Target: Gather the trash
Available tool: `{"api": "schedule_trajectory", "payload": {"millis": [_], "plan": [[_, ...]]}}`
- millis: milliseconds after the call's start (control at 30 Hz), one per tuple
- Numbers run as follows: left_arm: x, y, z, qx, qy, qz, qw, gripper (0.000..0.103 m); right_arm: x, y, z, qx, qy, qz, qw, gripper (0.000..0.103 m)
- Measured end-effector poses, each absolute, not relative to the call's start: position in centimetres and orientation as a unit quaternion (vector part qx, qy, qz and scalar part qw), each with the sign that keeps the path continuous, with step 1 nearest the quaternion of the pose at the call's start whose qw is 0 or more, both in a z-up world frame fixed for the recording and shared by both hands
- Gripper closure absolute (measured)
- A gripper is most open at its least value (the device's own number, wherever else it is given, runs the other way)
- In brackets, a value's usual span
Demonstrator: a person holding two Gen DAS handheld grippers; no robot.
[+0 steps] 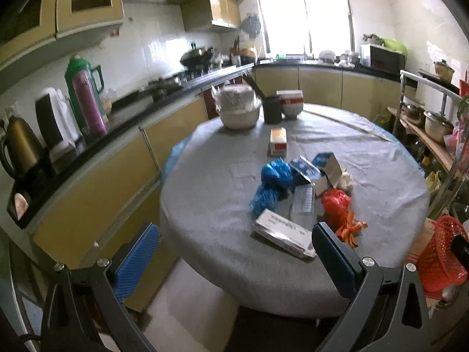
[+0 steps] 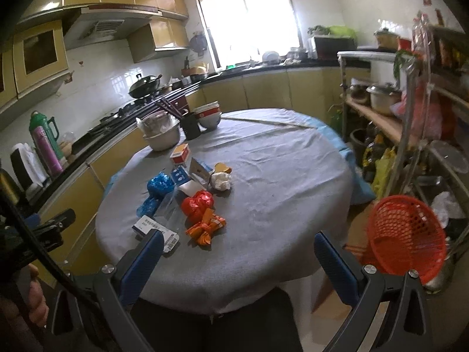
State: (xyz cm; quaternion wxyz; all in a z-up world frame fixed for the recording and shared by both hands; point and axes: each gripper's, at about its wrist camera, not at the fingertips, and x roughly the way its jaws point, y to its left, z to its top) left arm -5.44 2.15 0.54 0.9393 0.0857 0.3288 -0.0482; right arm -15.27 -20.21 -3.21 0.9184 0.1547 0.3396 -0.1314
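The trash sits in a little heap near the middle of the round table (image 2: 278,176). There is a blue crinkly bag (image 2: 158,186), a red bag (image 2: 198,204), an orange wrapper (image 2: 206,227), a white paper ball (image 2: 221,181) and a flat white box (image 2: 155,230) at the front of the heap. Most of these pieces touch or lean on each other.

A red basket (image 2: 406,234) waits off the right edge of the table — likely the place for the trash.

Both grippers hang at the near edge, well apart from the heap. The left gripper (image 1: 234,259) has its fingers wide and holds nothing. The right gripper (image 2: 239,267) is the same — fingers wide, nothing between them.

What could go wrong? The bags are soft and light, so fingers that close on just a corner may let them slip out. The pieces are packed close, so a grab at one may push the others around or knock a small one off the table. The flat box lies low on the cloth, so the fingers may pinch the cloth too and tug it.
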Motion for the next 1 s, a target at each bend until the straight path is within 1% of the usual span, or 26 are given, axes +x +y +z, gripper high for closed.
{"api": "schedule_trajectory", "payload": {"millis": [167,333,600,667,833,1000], "plan": [[-4.3,1.7,-0.4,0.078,0.373,-0.023,0.924,0.000,-13.9,-22.2,-4.5,0.186,0.345,-0.090,0.916,0.000],[-4.0,1.0,-1.2,0.085,0.394,0.009,0.915,0.000,-11.9,-23.2,-5.1,0.199,0.347,-0.052,0.915,0.001],[-3.9,1.9,-1.6,0.054,0.417,0.040,0.906,0.000,-8.0,-22.8,-6.9,0.193,0.377,0.025,0.906,0.022],[-3.6,2.5,-1.7,0.041,0.427,0.049,0.902,0.000,-6.8,-22.6,-7.8,0.196,0.387,0.040,0.900,0.030],[-0.9,2.8,-2.4,0.022,0.441,0.041,0.896,0.000,-3.9,-22.5,-10.2,0.200,0.417,0.055,0.885,0.037],[4.2,2.1,-4.6,0.013,0.471,0.015,0.882,0.000,-2.2,-22.9,-11.7,0.218,0.436,0.049,0.871,0.037]]}}
